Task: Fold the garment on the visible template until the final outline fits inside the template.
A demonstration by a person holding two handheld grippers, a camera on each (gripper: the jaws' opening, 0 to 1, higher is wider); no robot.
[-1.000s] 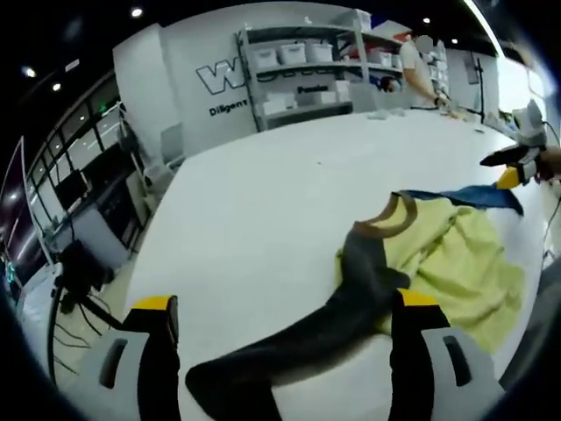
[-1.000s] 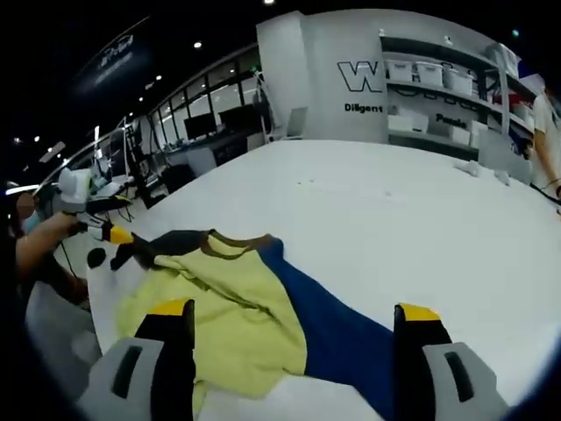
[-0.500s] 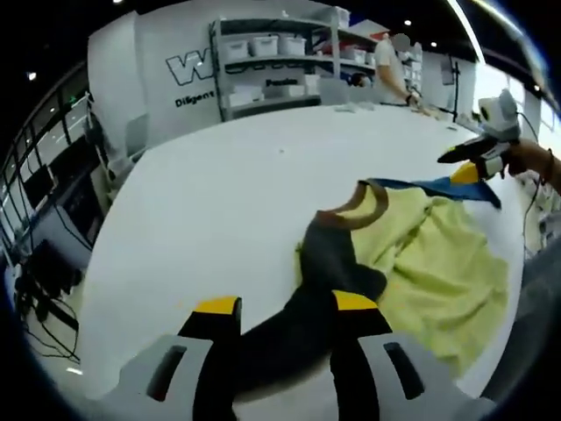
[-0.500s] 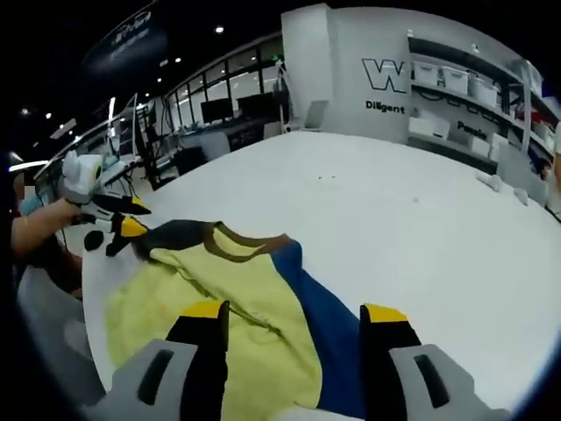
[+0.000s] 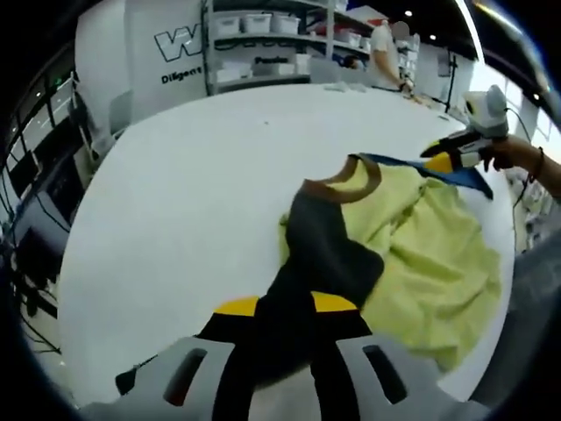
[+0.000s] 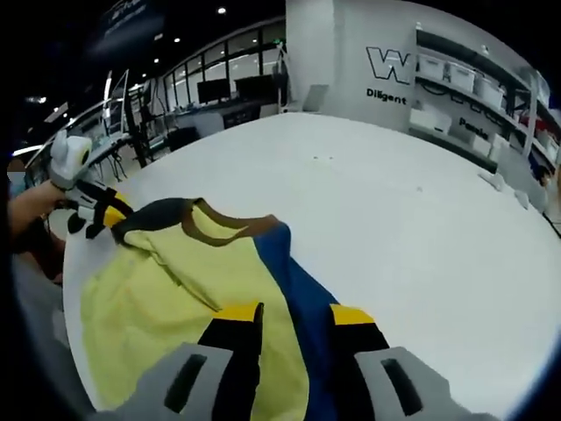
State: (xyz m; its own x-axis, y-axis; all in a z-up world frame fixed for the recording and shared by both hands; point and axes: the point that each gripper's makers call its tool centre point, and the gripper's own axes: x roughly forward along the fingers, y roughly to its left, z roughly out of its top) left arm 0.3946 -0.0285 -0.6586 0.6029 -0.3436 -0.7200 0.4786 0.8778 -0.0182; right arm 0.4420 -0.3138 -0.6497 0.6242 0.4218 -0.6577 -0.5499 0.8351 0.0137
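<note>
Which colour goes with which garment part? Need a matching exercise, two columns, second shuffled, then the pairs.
Column 1:
1. sleeve held by the left gripper
2. sleeve held by the right gripper
3. collar
4. body panel

Column 2:
A. brown
B. yellow-green
C. dark grey
D. blue

Pairs: 1-C, 2-D, 3-A, 4-B

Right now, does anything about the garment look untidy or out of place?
Yes. The garment lies crumpled on the white table, not flat: its yellow body is wrinkled. The left gripper is shut on its dark sleeve, the right gripper on its blue sleeve.
</note>
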